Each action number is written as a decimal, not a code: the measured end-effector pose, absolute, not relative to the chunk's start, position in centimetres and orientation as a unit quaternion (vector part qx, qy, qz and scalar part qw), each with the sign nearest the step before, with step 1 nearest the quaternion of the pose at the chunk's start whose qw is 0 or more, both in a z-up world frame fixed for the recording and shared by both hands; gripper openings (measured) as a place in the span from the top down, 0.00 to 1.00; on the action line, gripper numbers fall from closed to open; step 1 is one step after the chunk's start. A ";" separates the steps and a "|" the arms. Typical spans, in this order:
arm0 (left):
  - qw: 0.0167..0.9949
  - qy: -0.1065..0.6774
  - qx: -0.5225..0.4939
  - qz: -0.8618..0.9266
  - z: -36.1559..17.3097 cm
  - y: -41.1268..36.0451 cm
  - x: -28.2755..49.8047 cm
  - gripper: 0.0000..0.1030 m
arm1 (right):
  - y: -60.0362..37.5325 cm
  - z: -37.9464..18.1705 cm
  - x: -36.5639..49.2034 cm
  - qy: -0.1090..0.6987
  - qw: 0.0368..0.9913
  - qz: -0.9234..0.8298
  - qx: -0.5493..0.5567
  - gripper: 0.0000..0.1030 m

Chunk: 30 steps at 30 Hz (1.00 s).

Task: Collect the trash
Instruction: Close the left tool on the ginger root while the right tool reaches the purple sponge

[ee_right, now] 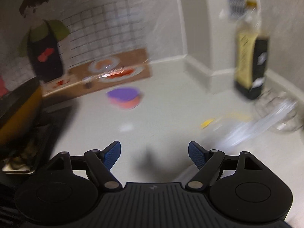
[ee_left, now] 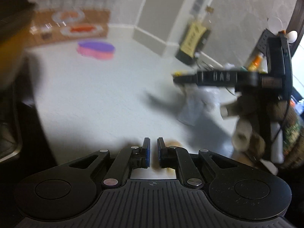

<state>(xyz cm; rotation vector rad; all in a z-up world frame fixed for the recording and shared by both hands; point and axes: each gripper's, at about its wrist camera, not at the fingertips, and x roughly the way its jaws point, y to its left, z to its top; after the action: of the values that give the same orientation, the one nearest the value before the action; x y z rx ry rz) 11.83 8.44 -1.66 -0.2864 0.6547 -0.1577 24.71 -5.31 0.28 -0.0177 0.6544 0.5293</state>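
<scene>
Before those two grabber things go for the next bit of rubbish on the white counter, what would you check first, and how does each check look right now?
1. Right gripper fingers apart, ready to take something: ok.
2. Nothing caught between the right fingers: ok, only bare counter shows there.
3. Left gripper ready to grab: not ok, its fingers are shut.
4. Left gripper holding anything: cannot tell; a brownish scrap lies close by its fingertips, too blurred to judge.
5. Trash in sight for the right gripper: ok, a yellow scrap and clear plastic wrap lie ahead to the right.
6. Tall bottle clear of the path: cannot tell, it stands close behind the wrap.
</scene>
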 end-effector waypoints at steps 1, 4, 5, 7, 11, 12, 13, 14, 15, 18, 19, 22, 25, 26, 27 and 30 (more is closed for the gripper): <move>0.936 0.312 -0.144 -0.076 -1.5 8.8 11.5 0.90 | -4.7 -0.1 24.1 0.316 0.913 0.255 -0.026 0.22; 0.943 0.278 -0.170 -0.074 -1.0 9.8 9.8 0.89 | -3.4 0.2 22.8 0.288 0.923 0.246 -0.071 0.22; 0.944 0.266 -0.183 -0.074 -0.9 10.1 9.2 0.89 | -2.9 0.6 22.9 0.283 0.924 0.247 -0.075 0.23; 0.943 0.250 -0.204 -0.079 -0.9 10.9 8.3 0.87 | -1.8 1.4 23.9 0.283 0.924 0.247 -0.072 0.22; 0.937 0.257 -0.211 -0.105 -1.7 11.6 7.7 0.85 | 2.8 1.8 27.8 0.269 0.926 0.238 -0.115 0.22; 0.937 0.260 -0.209 -0.105 -1.8 11.7 7.7 0.85 | 4.3 1.6 28.9 0.263 0.925 0.238 -0.138 0.23; 0.936 0.261 -0.211 -0.108 -2.0 11.8 7.6 0.85 | 6.0 1.2 30.4 0.261 0.921 0.242 -0.159 0.23; 0.934 0.259 -0.217 -0.116 -2.1 12.1 7.5 0.85 | 7.3 0.8 31.7 0.263 0.917 0.253 -0.163 0.23; 0.933 0.252 -0.226 -0.123 -2.1 12.5 7.4 0.85 | 8.3 0.6 32.9 0.267 0.913 0.264 -0.160 0.23; 0.934 0.236 -0.234 -0.130 -1.7 13.4 7.2 0.85 | 10.9 0.0 37.3 0.281 0.905 0.299 -0.113 0.23; 0.936 0.232 -0.232 -0.131 -1.5 13.7 7.3 0.85 | 11.5 -0.1 39.0 0.289 0.901 0.312 -0.091 0.22; 0.932 0.234 -0.233 -0.146 -1.2 14.0 7.7 0.85 | 12.9 -1.2 44.0 0.319 0.886 0.336 -0.036 0.22; 0.931 0.235 -0.229 -0.160 -1.2 13.9 8.0 0.85 | 14.5 -2.6 47.3 0.329 0.886 0.324 -0.041 0.23; 0.931 0.235 -0.230 -0.162 -1.3 14.0 8.2 0.85 | 14.8 -2.9 47.6 0.330 0.887 0.320 -0.052 0.23; 0.929 0.235 -0.234 -0.161 -1.4 14.1 8.3 0.85 | 15.1 -3.2 47.7 0.333 0.884 0.323 -0.064 0.23; 0.926 0.242 -0.245 -0.156 -1.7 14.5 8.2 0.85 | 14.7 -3.6 46.8 0.340 0.868 0.358 -0.056 0.23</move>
<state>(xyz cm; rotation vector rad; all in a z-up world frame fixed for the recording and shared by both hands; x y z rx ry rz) 8.22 14.48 -1.69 -0.5035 0.4957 -0.3210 46.81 14.66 -3.63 -0.1179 0.7116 0.7484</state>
